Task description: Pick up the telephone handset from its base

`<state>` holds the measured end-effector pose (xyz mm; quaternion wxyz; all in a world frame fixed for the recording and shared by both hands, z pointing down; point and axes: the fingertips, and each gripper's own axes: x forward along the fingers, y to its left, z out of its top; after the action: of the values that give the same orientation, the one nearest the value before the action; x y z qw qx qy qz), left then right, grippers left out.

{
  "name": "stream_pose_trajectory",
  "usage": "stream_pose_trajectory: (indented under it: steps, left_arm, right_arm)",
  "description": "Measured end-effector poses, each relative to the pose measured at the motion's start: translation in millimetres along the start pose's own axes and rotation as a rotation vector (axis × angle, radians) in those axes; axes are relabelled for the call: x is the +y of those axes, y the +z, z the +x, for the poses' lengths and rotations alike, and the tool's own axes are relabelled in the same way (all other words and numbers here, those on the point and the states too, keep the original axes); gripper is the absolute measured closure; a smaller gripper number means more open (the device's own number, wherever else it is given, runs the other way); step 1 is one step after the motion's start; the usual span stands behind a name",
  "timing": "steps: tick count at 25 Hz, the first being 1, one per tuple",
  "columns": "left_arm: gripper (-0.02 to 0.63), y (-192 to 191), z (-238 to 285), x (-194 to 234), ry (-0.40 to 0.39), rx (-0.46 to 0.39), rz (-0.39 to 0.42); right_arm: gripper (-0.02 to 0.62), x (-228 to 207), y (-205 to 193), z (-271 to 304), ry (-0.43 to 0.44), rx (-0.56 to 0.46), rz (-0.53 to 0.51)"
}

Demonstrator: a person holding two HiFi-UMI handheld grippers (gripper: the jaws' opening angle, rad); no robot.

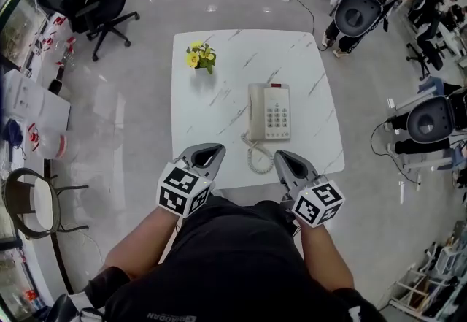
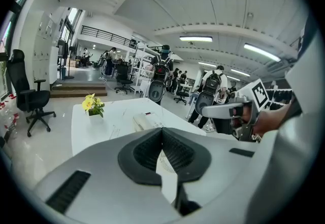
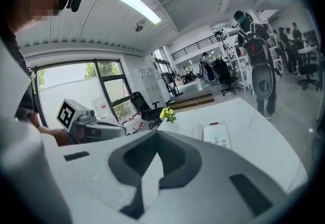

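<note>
The left hand-held gripper (image 1: 218,147) and the right hand-held gripper (image 1: 280,155) are both empty, jaws pressed together, at the near edge of the white surface (image 1: 306,65). The handset (image 1: 255,113) lies on its telephone base (image 1: 277,115) just ahead, between them. Beyond the left one, a small pot (image 1: 201,66) holds yellow flowers (image 1: 198,55).

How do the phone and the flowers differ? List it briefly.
Colour: the phone is cream, the flowers yellow and green. Pose: the phone lies flat, the flowers stand upright. Size: the phone covers more of the table than the flowers. Both sit on the table.
</note>
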<state>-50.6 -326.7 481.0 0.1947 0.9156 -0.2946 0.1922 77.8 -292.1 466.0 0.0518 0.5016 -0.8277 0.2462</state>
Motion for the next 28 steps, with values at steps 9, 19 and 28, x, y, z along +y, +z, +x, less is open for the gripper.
stream_pose_trajectory:
  steps: [9,19,28]
  left_arm:
    - [0.601,7,16,-1,0.04,-0.013,-0.044]
    - [0.601,12,37,-20,0.103,-0.033,-0.077]
    - [0.601,15,43,-25,0.139,-0.029,-0.077]
  right_arm:
    - [0.594,-18,7,8,0.045,0.037,-0.006]
    - [0.594,-47,19,8,0.112,0.059,-0.043]
    - [0.545,-75,34,7,0.054,0.032,-0.12]
